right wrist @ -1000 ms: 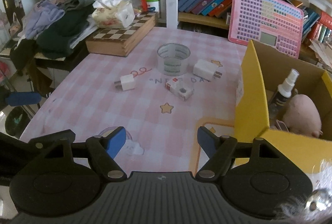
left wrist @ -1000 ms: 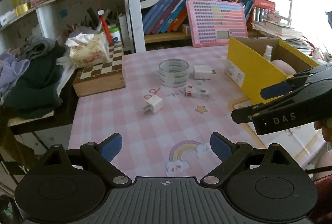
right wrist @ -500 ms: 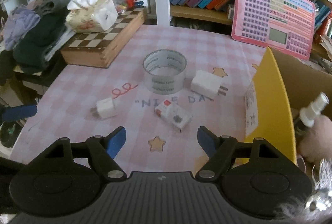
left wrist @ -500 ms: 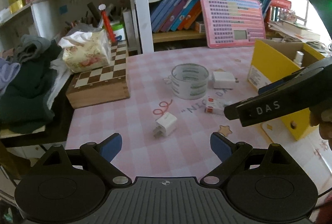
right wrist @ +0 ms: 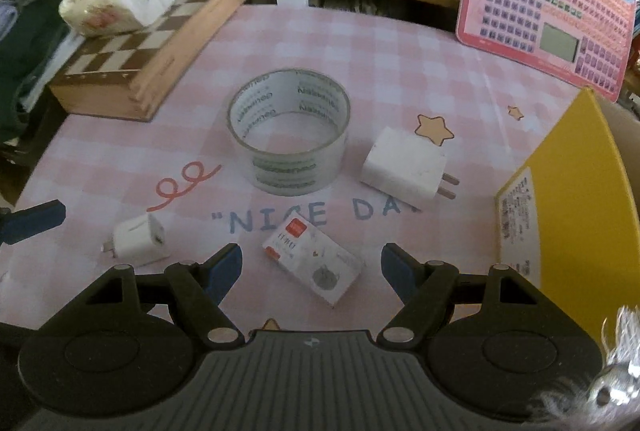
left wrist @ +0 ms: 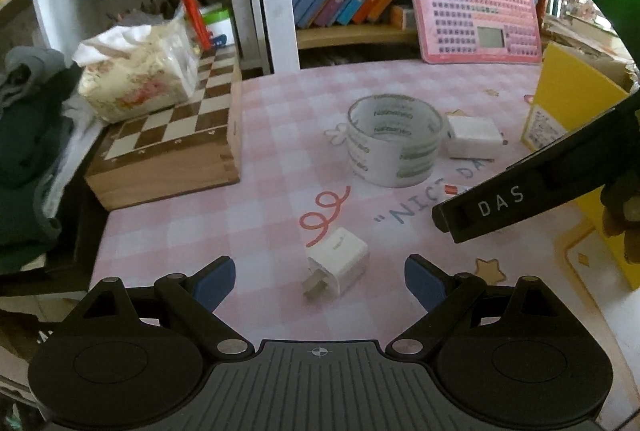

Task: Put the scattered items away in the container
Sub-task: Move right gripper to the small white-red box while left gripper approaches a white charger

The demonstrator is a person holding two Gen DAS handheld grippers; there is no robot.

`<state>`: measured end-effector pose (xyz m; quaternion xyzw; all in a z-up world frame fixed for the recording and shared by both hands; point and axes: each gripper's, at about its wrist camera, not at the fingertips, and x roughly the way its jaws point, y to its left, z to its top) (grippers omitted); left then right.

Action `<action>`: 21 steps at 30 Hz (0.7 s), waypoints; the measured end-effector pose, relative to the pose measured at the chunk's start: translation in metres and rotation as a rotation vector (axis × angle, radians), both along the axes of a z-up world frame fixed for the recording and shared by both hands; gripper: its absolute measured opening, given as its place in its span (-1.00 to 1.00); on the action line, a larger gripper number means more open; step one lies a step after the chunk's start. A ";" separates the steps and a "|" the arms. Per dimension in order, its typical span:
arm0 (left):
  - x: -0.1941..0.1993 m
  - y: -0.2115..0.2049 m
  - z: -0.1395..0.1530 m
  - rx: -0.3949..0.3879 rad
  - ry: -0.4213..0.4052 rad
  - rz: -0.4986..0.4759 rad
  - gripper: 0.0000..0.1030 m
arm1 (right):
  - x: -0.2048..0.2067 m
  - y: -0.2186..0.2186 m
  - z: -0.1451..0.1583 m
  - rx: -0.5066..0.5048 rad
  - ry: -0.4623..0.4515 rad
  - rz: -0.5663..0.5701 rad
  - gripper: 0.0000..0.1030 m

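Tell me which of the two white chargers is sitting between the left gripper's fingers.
The smaller cube charger, by the red squiggle. The larger flat charger lies farther off, beside the tape roll.

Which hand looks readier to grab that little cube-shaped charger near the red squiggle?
Left, probably. The left gripper is open with the small cube charger sitting right between its fingers. The right gripper is lined up on the small printed box instead.

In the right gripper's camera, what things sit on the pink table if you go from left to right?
Small white charger → tape roll → little printed box → big white charger → yellow box.
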<state>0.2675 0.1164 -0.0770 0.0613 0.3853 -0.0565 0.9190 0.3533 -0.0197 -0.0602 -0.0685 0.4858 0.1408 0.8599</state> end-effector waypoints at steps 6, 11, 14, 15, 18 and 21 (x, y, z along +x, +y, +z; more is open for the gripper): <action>0.016 0.000 -0.011 -0.008 0.019 0.002 0.67 | 0.012 0.003 -0.012 -0.022 0.036 0.002 0.42; 0.023 0.003 -0.018 -0.031 0.036 0.004 0.45 | 0.013 0.006 -0.015 -0.011 0.021 0.020 0.37; 0.024 0.006 -0.017 -0.049 0.029 0.008 0.24 | 0.011 0.009 -0.013 -0.007 0.005 0.042 -0.02; 0.024 0.006 -0.017 -0.052 0.026 0.006 0.04 | 0.010 0.010 -0.012 -0.005 0.001 0.048 -0.12; 0.024 0.007 -0.014 -0.055 0.027 -0.013 -0.34 | 0.008 0.012 -0.010 0.008 -0.003 0.067 -0.32; 0.023 0.010 -0.013 -0.067 0.039 -0.020 -0.34 | 0.009 0.011 -0.008 0.043 0.019 0.076 -0.39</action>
